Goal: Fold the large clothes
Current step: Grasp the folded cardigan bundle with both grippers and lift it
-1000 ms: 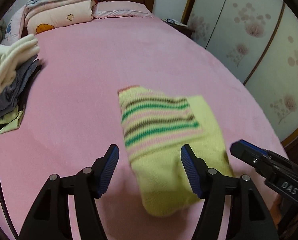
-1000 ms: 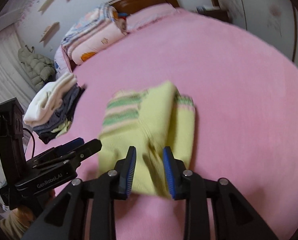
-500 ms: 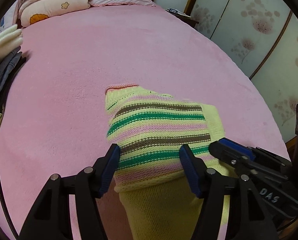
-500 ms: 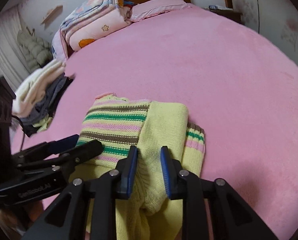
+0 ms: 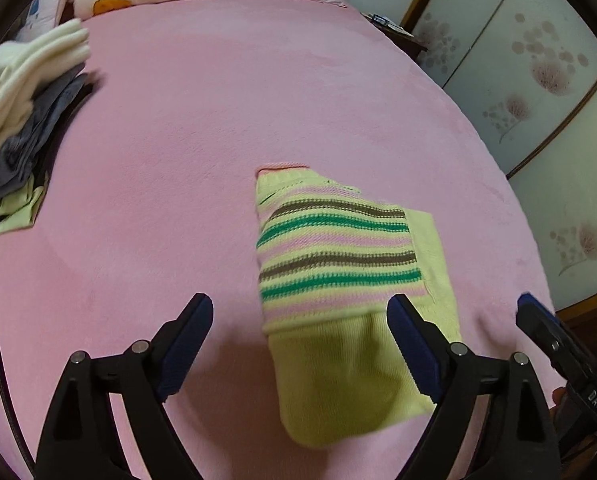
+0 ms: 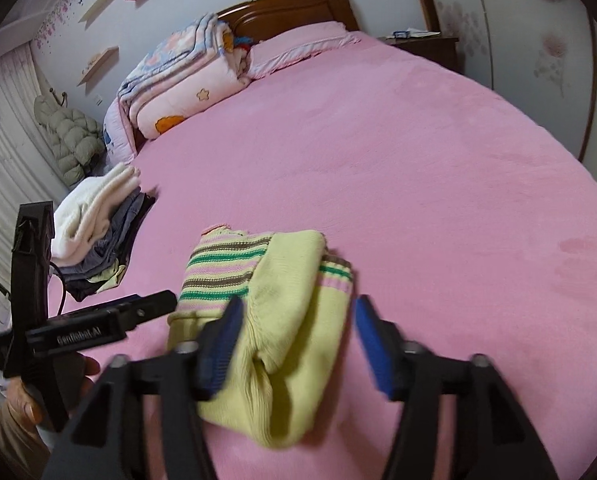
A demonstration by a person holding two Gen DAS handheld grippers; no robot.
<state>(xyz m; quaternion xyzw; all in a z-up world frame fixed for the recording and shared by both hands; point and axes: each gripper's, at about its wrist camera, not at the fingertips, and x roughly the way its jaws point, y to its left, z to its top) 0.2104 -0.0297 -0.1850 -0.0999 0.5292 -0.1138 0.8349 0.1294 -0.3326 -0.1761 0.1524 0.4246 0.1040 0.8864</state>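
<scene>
A folded yellow-green sweater (image 5: 338, 272) with green, brown and pink stripes lies on the pink bed (image 5: 218, 120). It also shows in the right wrist view (image 6: 282, 312). My left gripper (image 5: 298, 344) is open and empty, raised above the sweater's near left part. My right gripper (image 6: 296, 344) is open and empty, just above the sweater's near end. The right gripper's tip (image 5: 538, 320) shows at the right edge of the left wrist view. The left gripper (image 6: 98, 328) shows at the left of the right wrist view.
A stack of folded clothes (image 5: 22, 120) lies at the bed's left side, also in the right wrist view (image 6: 98, 232). Folded quilts (image 6: 178, 84) and a pillow (image 6: 298, 48) sit by the headboard. A nightstand (image 6: 422, 44) and floral wardrobe doors (image 5: 538, 80) stand on the right.
My right gripper has opened and let go of the sweater, which now lies on the bed. Both grippers have pulled back from it, the left one staying open.
</scene>
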